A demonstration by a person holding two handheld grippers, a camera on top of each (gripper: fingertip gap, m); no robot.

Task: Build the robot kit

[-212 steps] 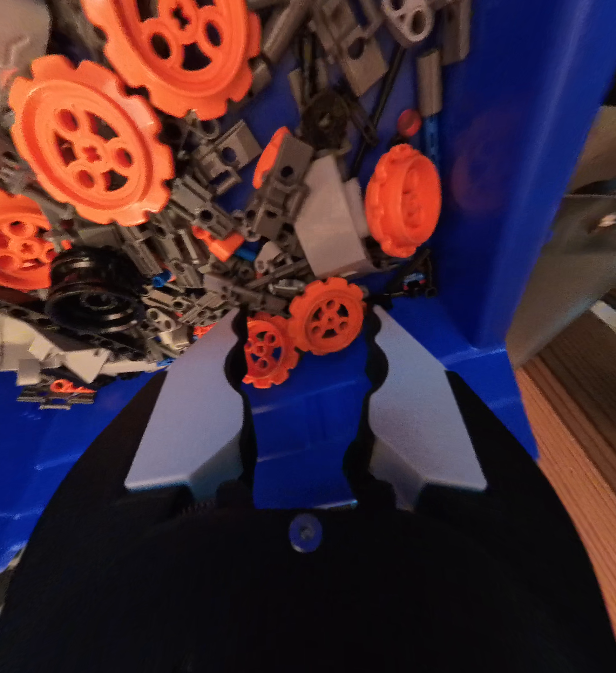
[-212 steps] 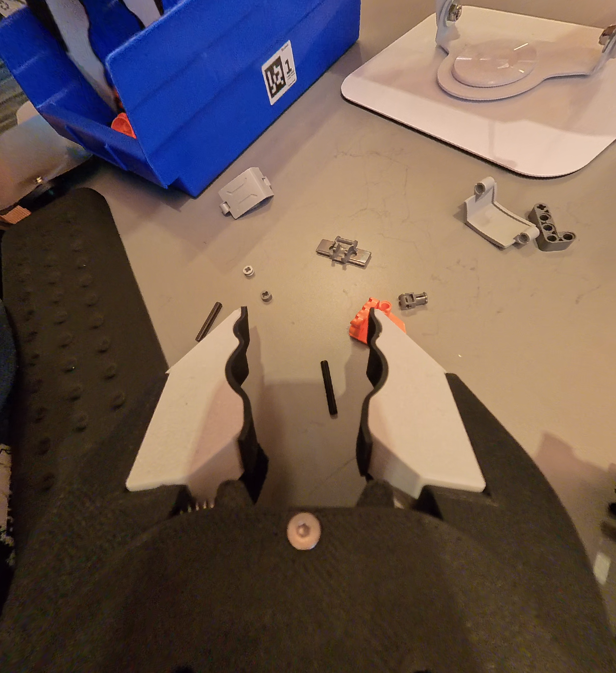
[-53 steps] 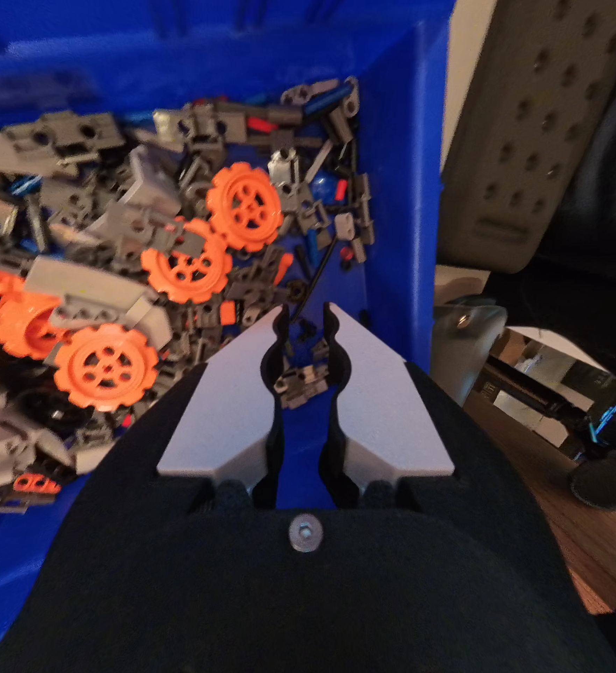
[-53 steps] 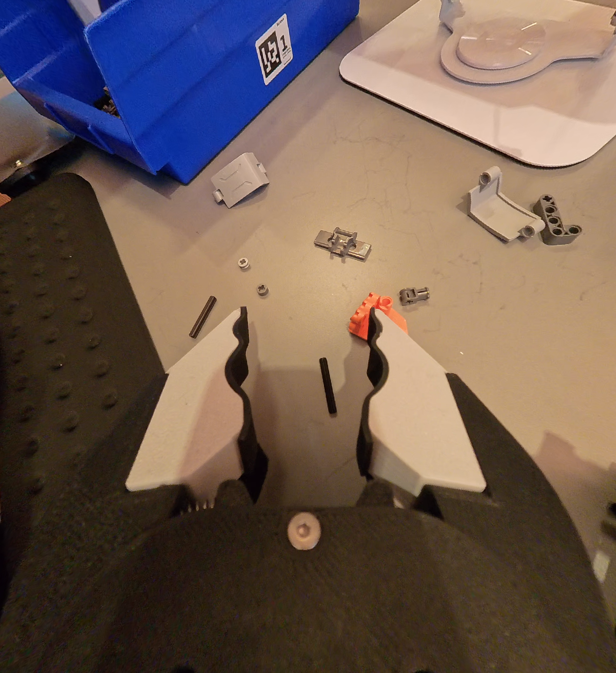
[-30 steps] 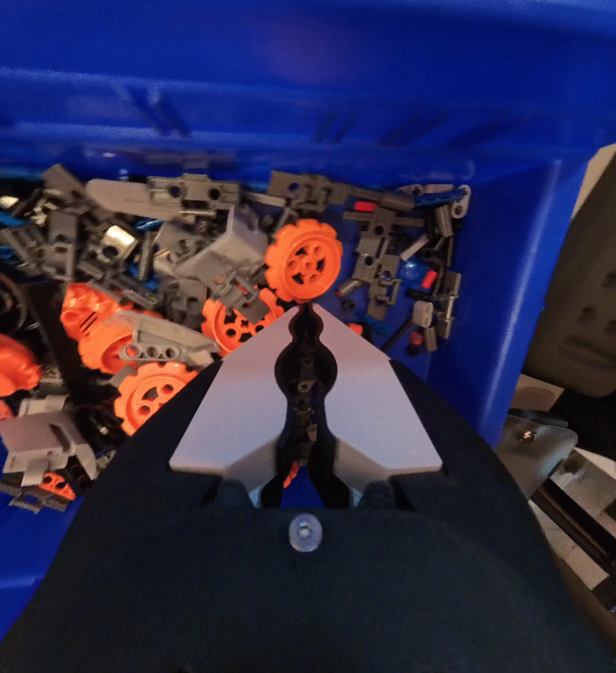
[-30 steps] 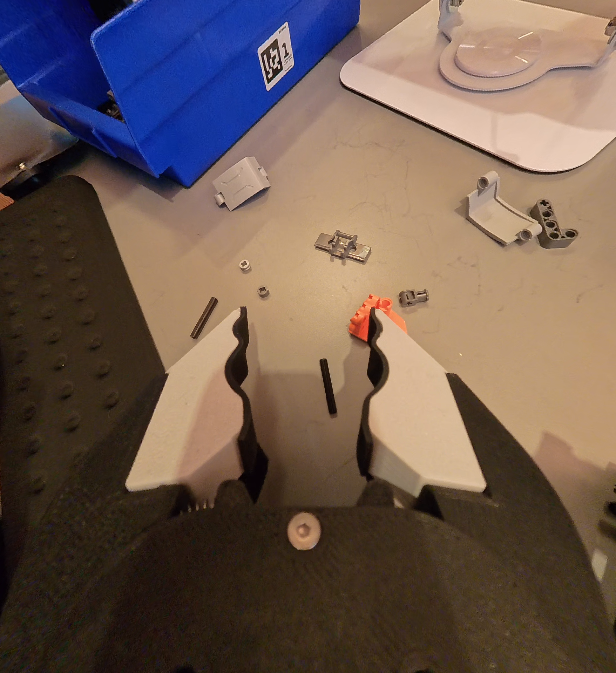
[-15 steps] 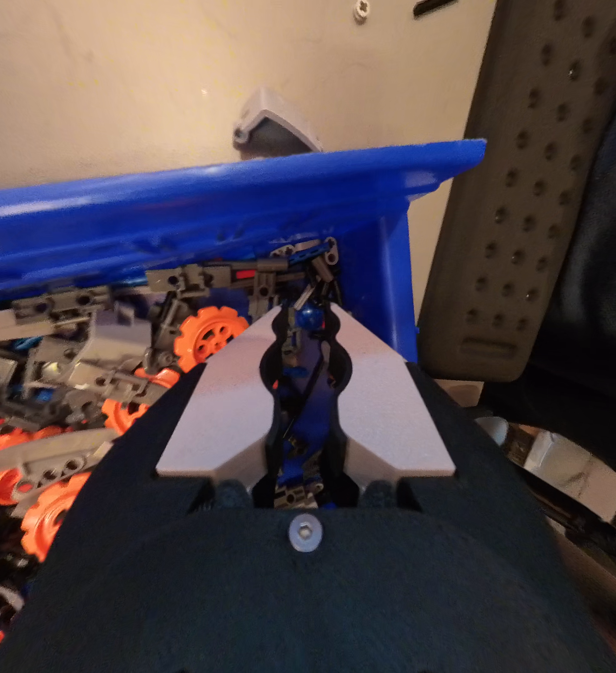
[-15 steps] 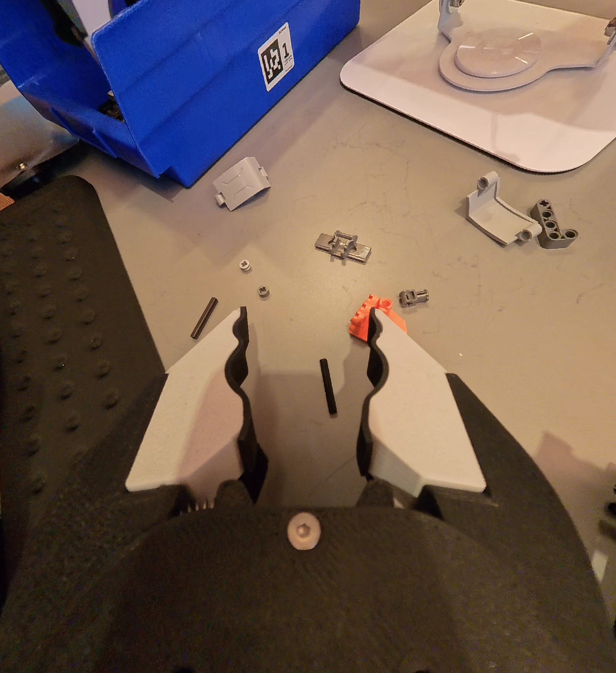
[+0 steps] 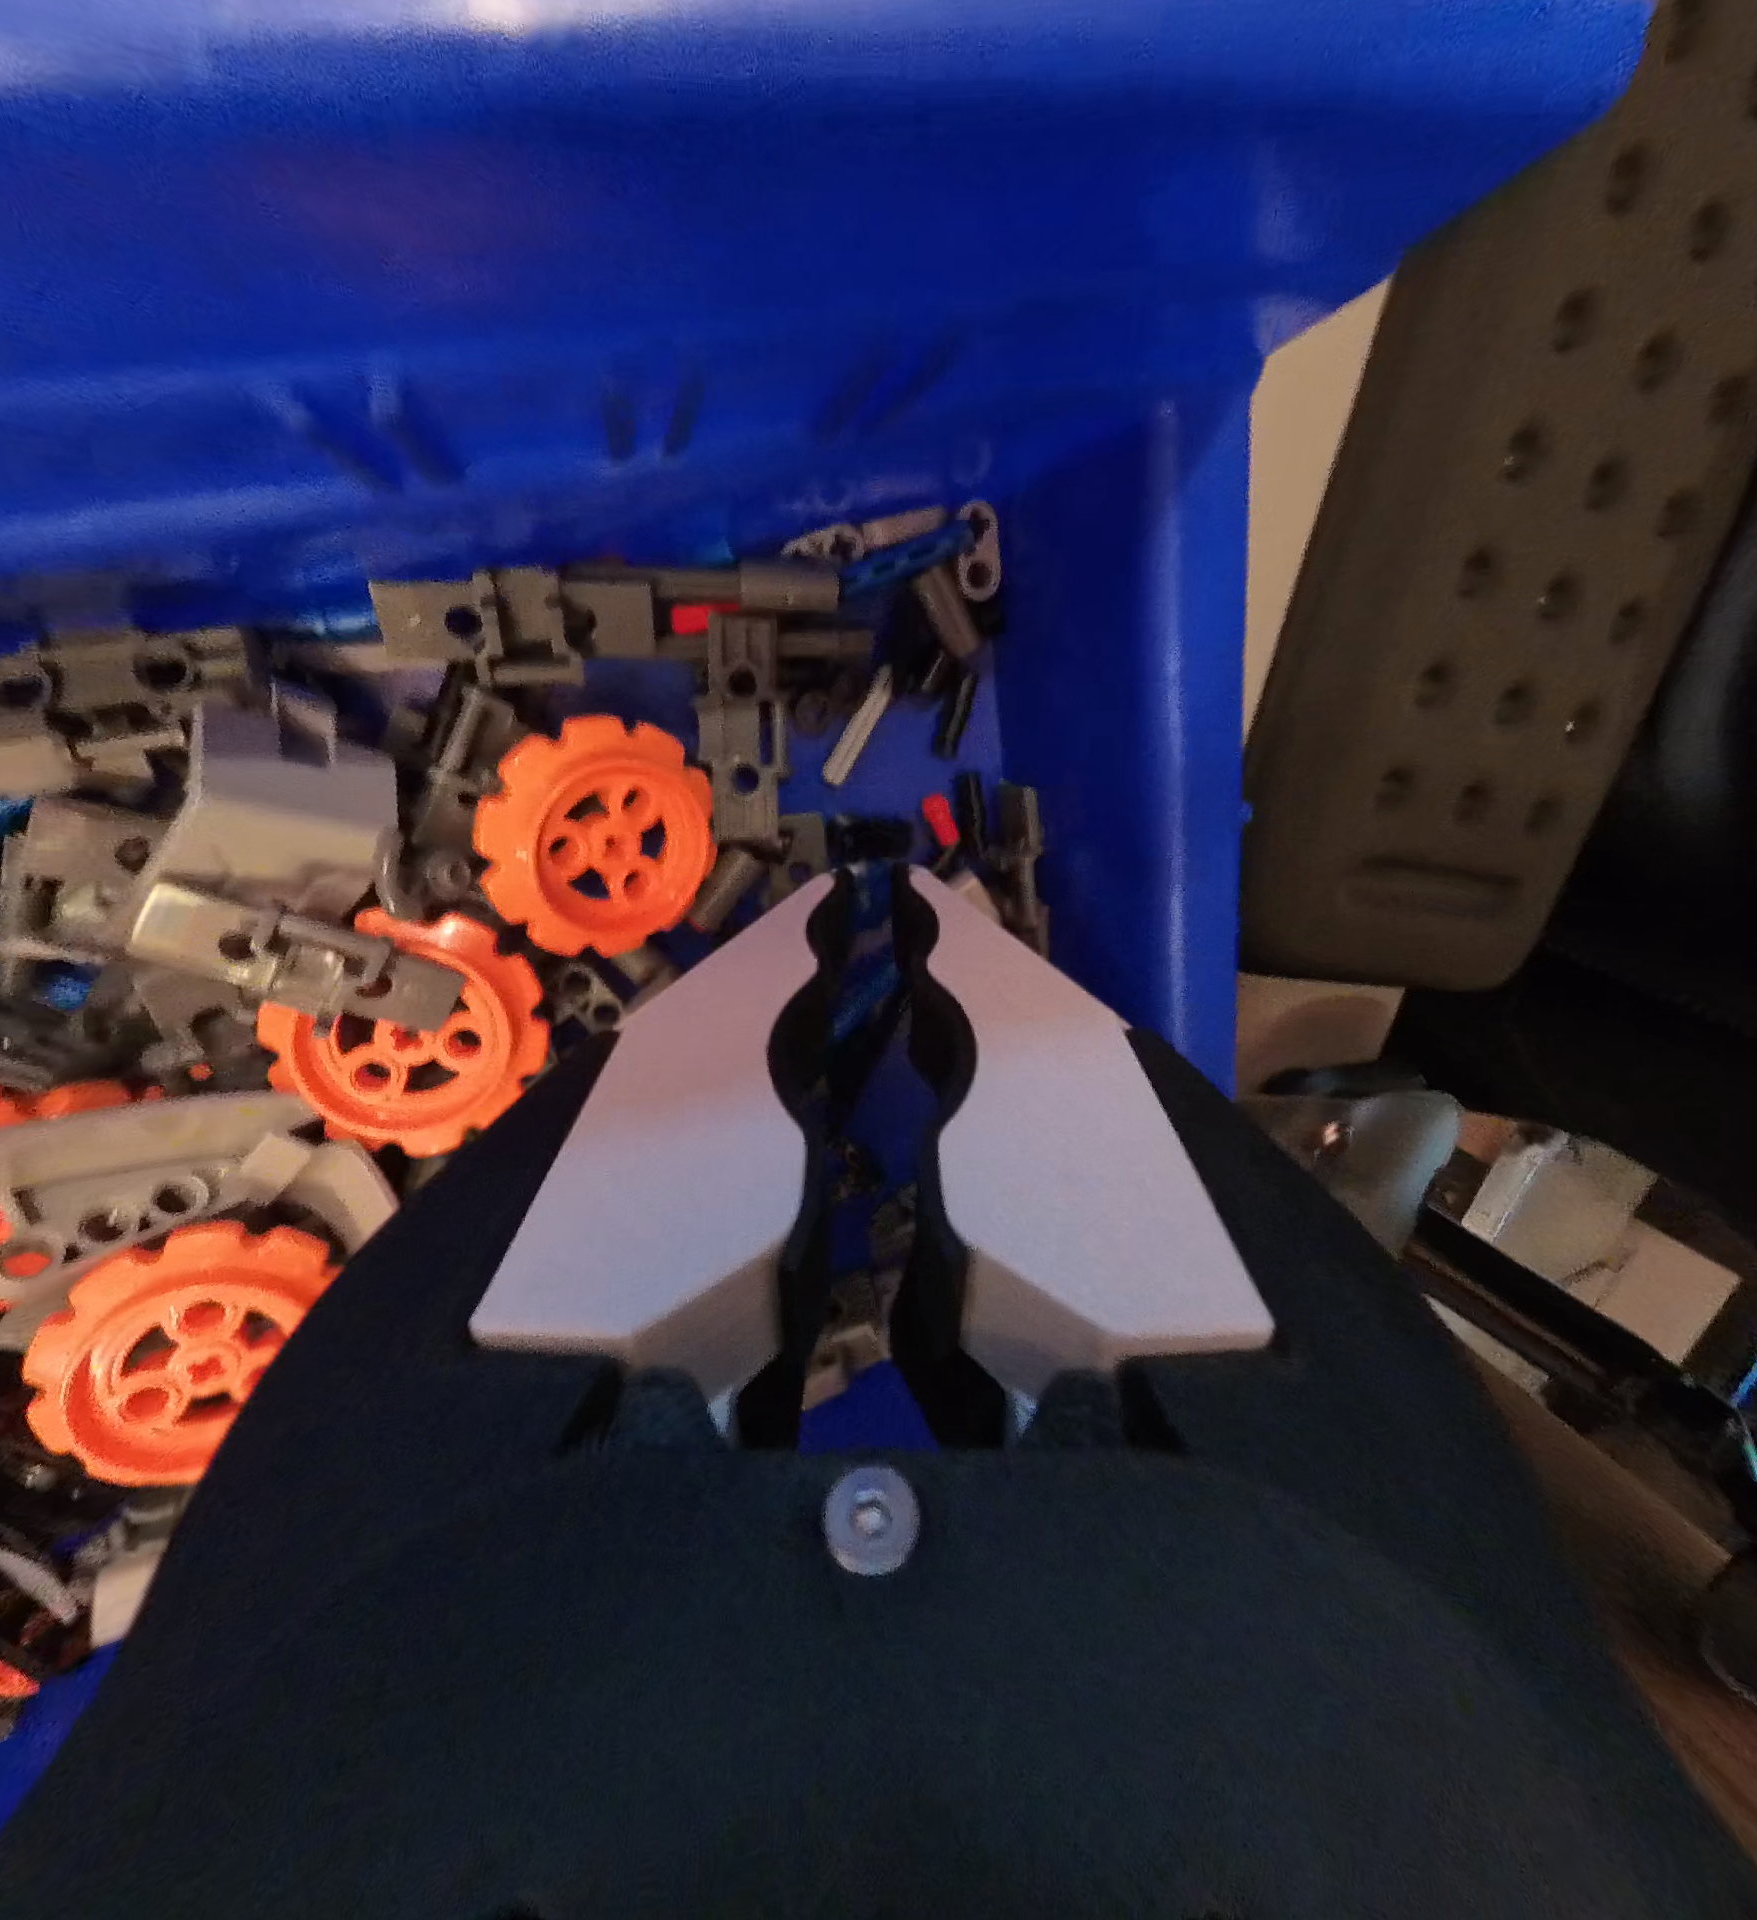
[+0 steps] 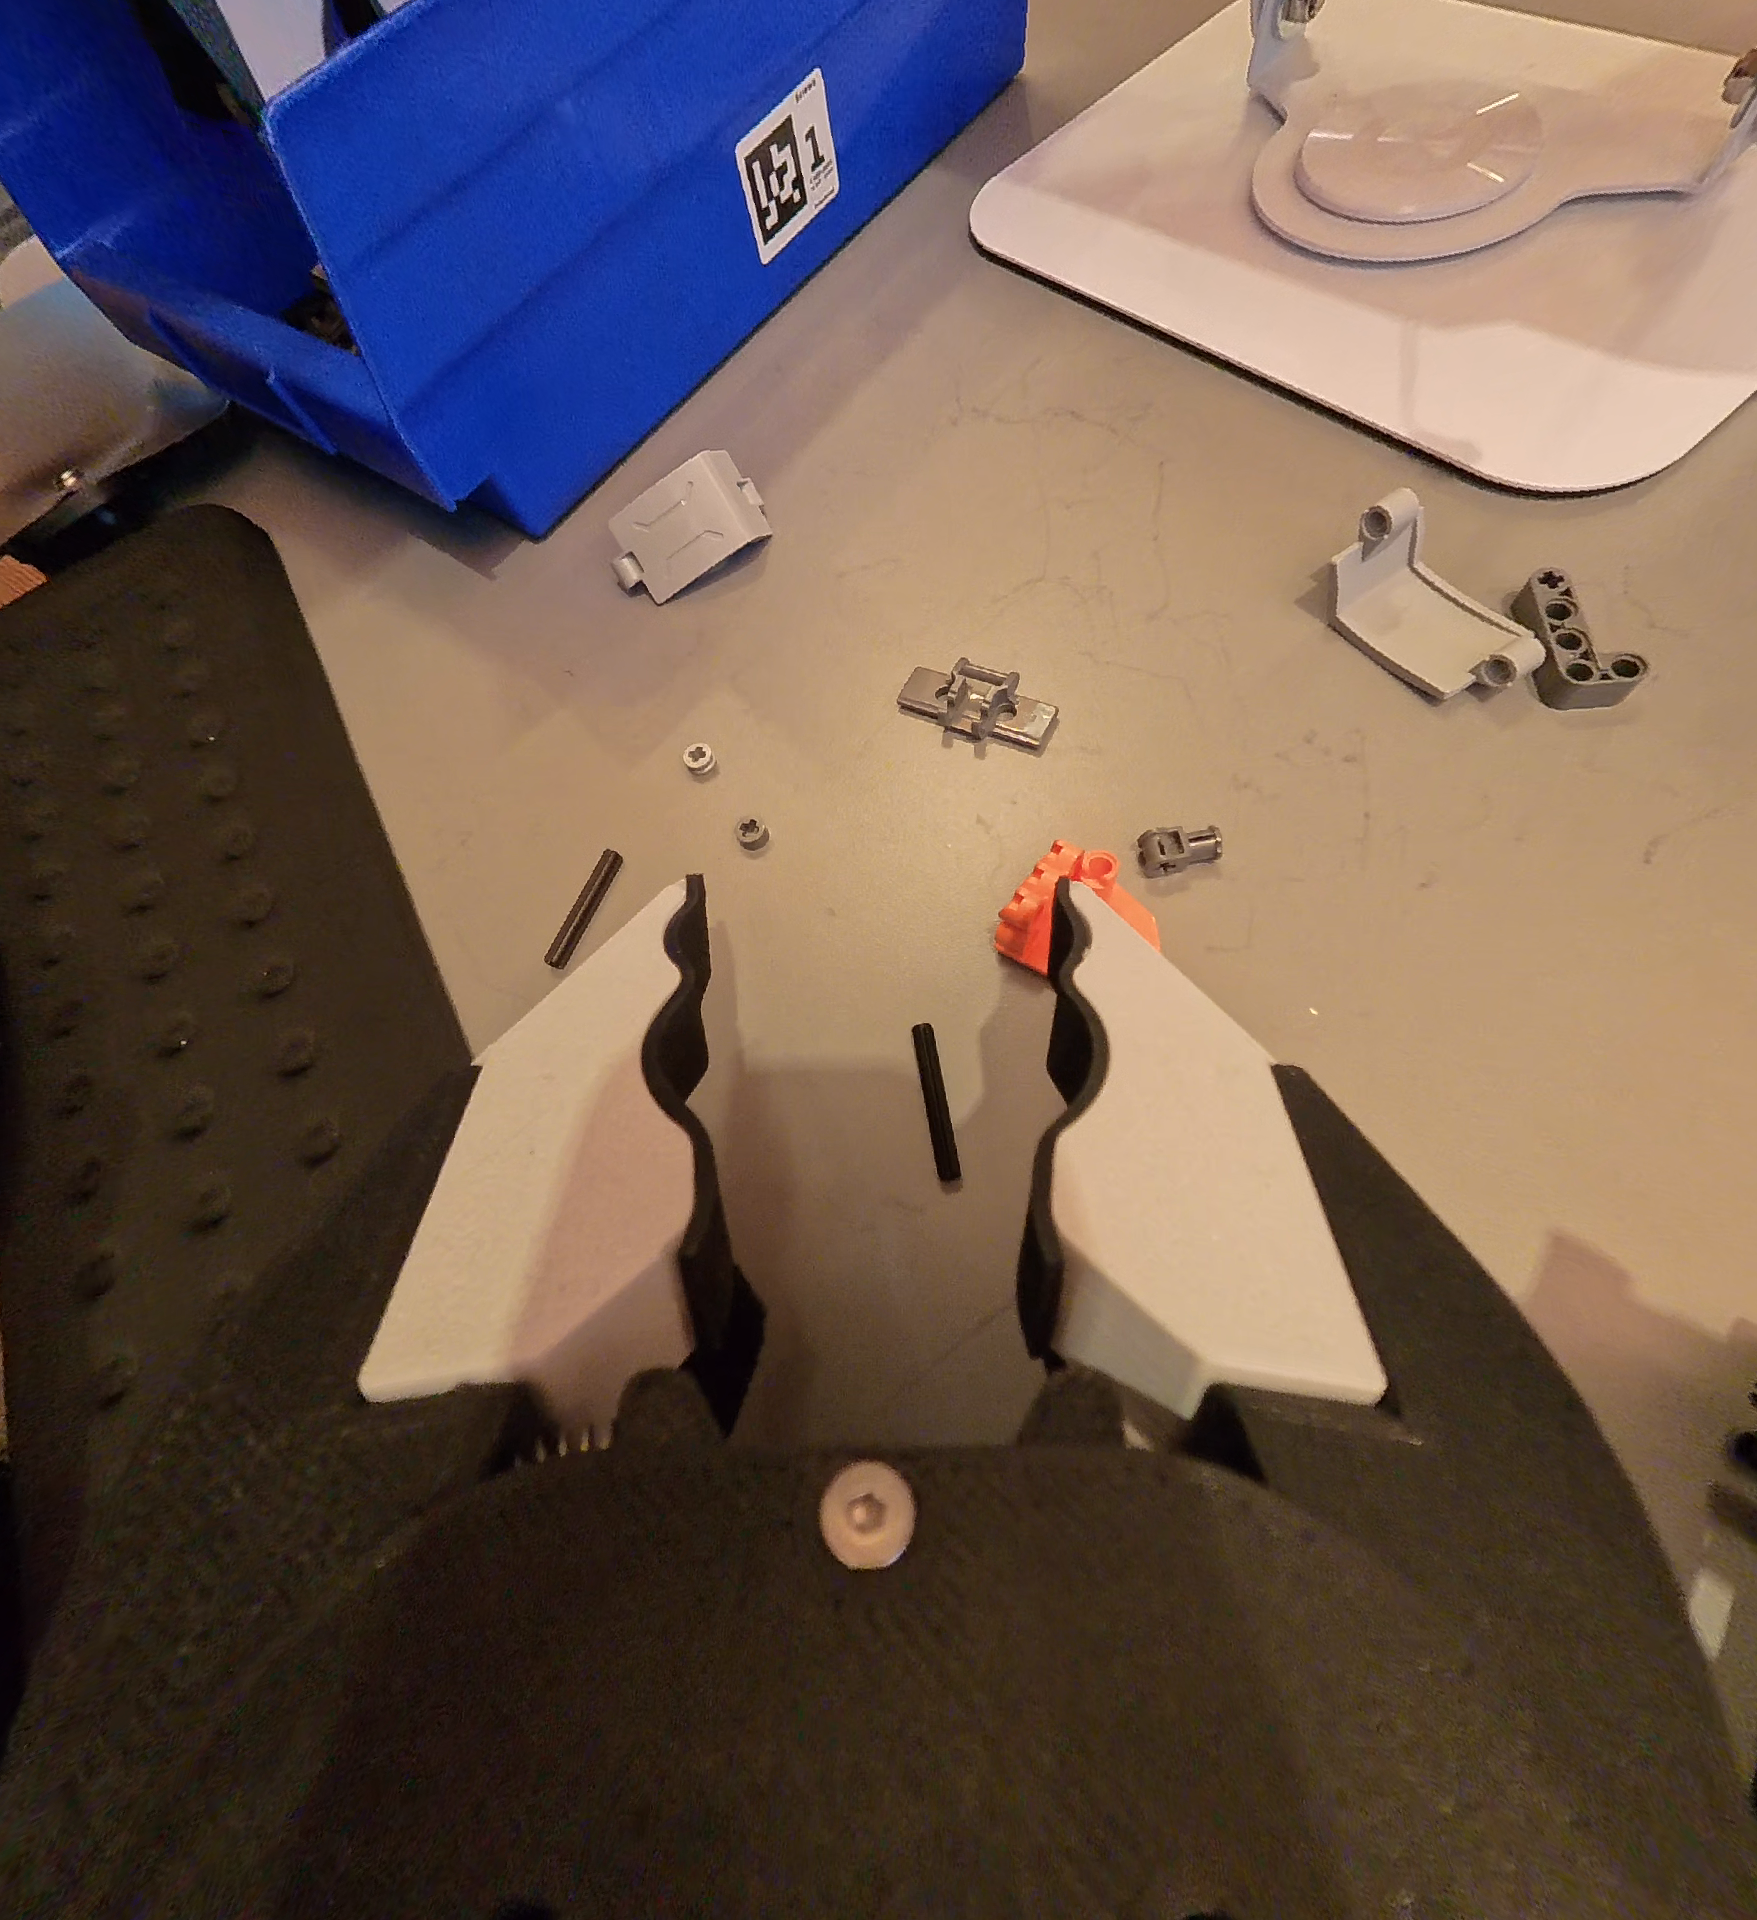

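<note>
My left gripper (image 9: 869, 883) is inside the blue bin (image 9: 645, 260), at its right corner, over a heap of grey pieces and orange toothed wheels (image 9: 593, 831). Its jaws are nearly together on a small dark blue and black piece (image 9: 861, 1003); blur hides the piece's shape. My right gripper (image 10: 876, 885) is open and empty just above the grey table (image 10: 1373, 1039). A short black axle (image 10: 934, 1101) lies between its fingers. A small orange piece (image 10: 1025, 920) lies at its right fingertip. The blue bin also shows in the right wrist view (image 10: 541, 260), at the far left.
On the table lie a light grey panel (image 10: 692, 525), a track link (image 10: 978, 701), two small bushes (image 10: 699, 758), a second black axle (image 10: 583, 909), a grey connector (image 10: 1177, 850), a curved panel (image 10: 1414, 613) and an angled beam (image 10: 1580, 644). A white base board (image 10: 1425, 312) is far right. A black dimpled pad (image 10: 178, 831) lies left. About 25 cm separates my left fingertips from my right.
My left gripper shut in the bin's corner, rose above the rim, and is now lower in the bin with narrower jaws. The right gripper has not moved.
</note>
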